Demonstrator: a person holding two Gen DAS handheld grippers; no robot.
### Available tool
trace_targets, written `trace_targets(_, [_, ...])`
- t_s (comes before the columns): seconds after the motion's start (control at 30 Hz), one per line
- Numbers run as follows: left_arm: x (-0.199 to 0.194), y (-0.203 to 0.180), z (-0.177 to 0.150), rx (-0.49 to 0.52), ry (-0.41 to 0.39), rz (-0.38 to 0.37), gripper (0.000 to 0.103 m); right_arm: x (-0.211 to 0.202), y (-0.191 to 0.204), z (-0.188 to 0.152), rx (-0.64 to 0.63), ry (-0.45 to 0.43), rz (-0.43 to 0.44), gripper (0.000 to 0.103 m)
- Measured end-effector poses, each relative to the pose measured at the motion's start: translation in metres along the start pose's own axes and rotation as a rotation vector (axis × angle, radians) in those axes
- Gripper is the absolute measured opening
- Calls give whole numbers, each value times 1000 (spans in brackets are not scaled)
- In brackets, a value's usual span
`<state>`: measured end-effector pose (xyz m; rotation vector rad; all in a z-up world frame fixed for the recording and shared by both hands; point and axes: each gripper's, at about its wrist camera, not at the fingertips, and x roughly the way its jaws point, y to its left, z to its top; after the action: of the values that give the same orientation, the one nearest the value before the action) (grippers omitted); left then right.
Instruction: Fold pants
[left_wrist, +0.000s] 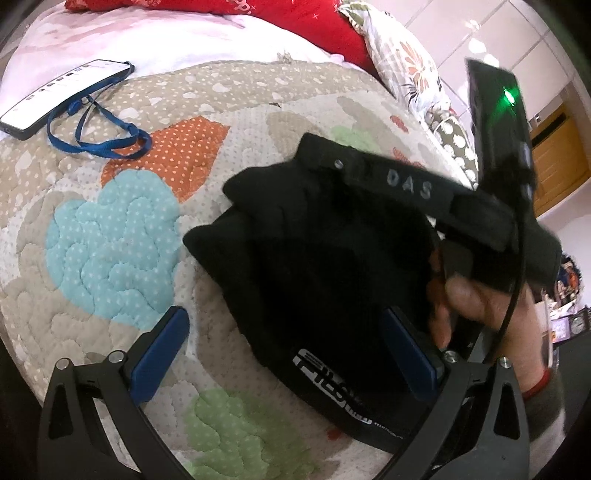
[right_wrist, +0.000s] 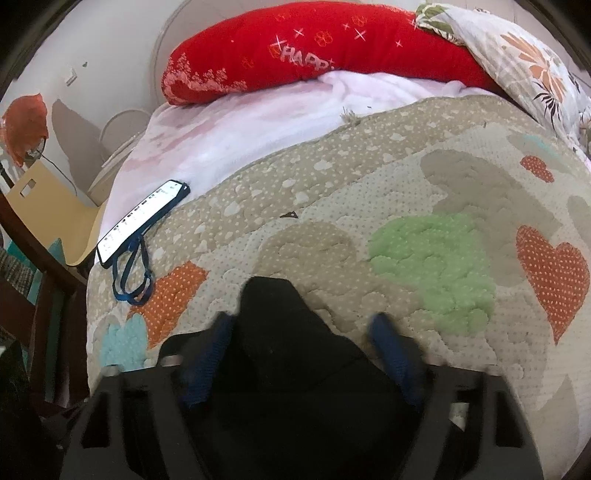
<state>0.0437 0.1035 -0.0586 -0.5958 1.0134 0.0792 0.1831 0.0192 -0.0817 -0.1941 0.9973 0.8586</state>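
Note:
The black pants (left_wrist: 314, 258) lie bunched on the quilted bedspread (left_wrist: 110, 229), with a white logo near their front edge. My left gripper (left_wrist: 284, 332) stands open wide over them. Its left pad is above the quilt and its right pad is over the cloth. In the right wrist view a fold of the pants (right_wrist: 273, 306) rises between the blurred blue pads of my right gripper (right_wrist: 301, 350). The right pad stands clear of the cloth, so the jaws are open around it. A hand (left_wrist: 472, 302) holds the right gripper's black body (left_wrist: 498, 122), where a green light shows.
A phone (left_wrist: 62, 96) with a blue lanyard (left_wrist: 99, 140) lies on the quilt at the far left. A red pillow (right_wrist: 295, 55) and a floral pillow (right_wrist: 517, 62) lie at the head of the bed on a pink sheet (right_wrist: 240, 125). A chair (right_wrist: 48, 210) stands left of the bed.

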Motion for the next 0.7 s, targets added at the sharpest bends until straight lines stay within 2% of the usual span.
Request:
trace_targets(0.03, [-3,2,0,-3,-10,8,89,-2,2,-1,-3,-11,0,45])
trace_targets(0.1, [-8,3,1,6,-34,28,57,-9,6,-4,-15,-33,-19,39])
trace_targets(0.17, [-10,3,3,25,-30,2,37,-17,7,-5,-10,-55,-18,34])
trace_targets(0.3, [-14,0,5,62,-29,-31,18,-39,10,-5,7,-106,-12,29])
trace_targets(0.4, [-28,-9,7,108,-66,-68,15,-62,11,-8,19,-171,-12,27])
trace_targets(0.5, [-51,-29,2,195,-132,-99,13,-97,8,-14,44,-263,1,27])
trace_targets(0.7, [-89,-88,-26,430,-226,-182,10,-179,-11,-46,142,-429,17,26])
